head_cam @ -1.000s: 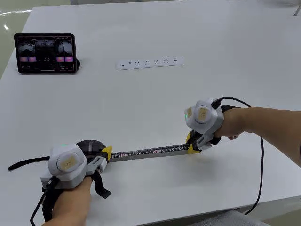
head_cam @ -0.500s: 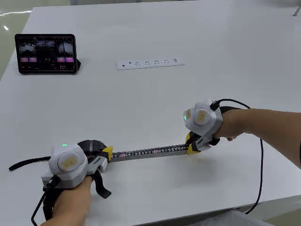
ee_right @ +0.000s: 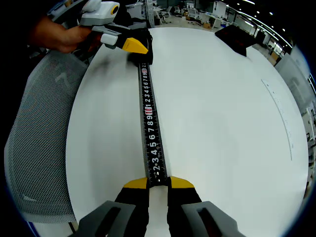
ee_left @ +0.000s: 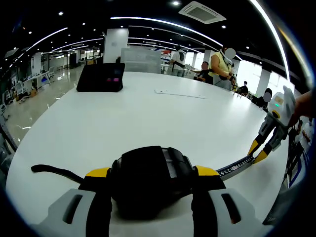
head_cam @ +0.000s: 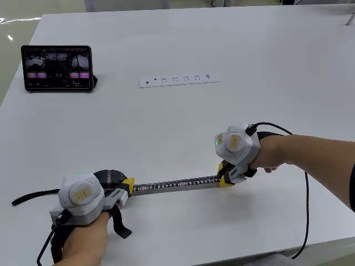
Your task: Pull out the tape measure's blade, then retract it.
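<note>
— What does the head view give you?
— I see the tape measure (head_cam: 111,177) lying at the near left of the white table (head_cam: 233,44). Its blade (head_cam: 175,183) is drawn out flat towards the right. A tablet (head_cam: 56,68) and a power strip (head_cam: 179,80) sit well apart from it, at the far side.
— And the jaws?
— For the left gripper (head_cam: 123,185), I go by its own view. The yellow-tipped fingers (ee_left: 98,172) stand fairly wide, clamped on either side of the black case (ee_left: 150,177). A black strap (ee_left: 54,173) trails off along the table.
— The right one?
— The right gripper (head_cam: 224,180) is at the blade's far end. In its own view I can read the printed numbers, which are too small in the head view. Its fingers (ee_right: 134,183) are almost together, pinching the blade's tip. That view also shows a mesh chair back (ee_right: 39,148) beside the table.
</note>
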Demonstrator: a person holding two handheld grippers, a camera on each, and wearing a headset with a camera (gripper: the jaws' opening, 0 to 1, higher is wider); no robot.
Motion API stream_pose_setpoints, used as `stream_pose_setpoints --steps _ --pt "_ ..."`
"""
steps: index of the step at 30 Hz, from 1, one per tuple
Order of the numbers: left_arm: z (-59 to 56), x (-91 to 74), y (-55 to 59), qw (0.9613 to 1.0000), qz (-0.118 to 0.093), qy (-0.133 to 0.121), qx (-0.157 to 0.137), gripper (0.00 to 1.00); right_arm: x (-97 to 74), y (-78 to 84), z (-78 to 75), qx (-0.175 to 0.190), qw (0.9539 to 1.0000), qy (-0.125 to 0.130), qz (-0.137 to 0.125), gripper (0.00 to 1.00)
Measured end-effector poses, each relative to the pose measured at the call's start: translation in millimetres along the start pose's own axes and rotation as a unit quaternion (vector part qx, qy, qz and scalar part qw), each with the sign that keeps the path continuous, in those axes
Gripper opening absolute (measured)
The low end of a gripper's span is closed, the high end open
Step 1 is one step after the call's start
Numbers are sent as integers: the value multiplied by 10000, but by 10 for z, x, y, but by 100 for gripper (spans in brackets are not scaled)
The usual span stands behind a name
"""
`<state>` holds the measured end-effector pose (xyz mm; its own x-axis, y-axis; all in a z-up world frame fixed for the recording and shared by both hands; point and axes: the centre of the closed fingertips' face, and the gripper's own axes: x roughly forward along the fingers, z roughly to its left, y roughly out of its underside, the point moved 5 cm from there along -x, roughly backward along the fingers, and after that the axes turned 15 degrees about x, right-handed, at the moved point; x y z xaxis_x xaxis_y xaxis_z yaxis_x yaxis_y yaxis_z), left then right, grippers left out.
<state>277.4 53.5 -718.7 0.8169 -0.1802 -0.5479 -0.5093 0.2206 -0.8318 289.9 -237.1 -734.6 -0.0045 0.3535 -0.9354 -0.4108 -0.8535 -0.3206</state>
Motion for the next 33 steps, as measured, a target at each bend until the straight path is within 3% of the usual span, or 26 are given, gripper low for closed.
stream_pose_setpoints --steps 16,33 --pt "-5 13 -2 9999 149 42 13 61 35 -62 35 82 10000 38 40 10" --pt "-8 12 -2 9999 161 48 18 61 75 -134 52 20 10000 51 60 10"
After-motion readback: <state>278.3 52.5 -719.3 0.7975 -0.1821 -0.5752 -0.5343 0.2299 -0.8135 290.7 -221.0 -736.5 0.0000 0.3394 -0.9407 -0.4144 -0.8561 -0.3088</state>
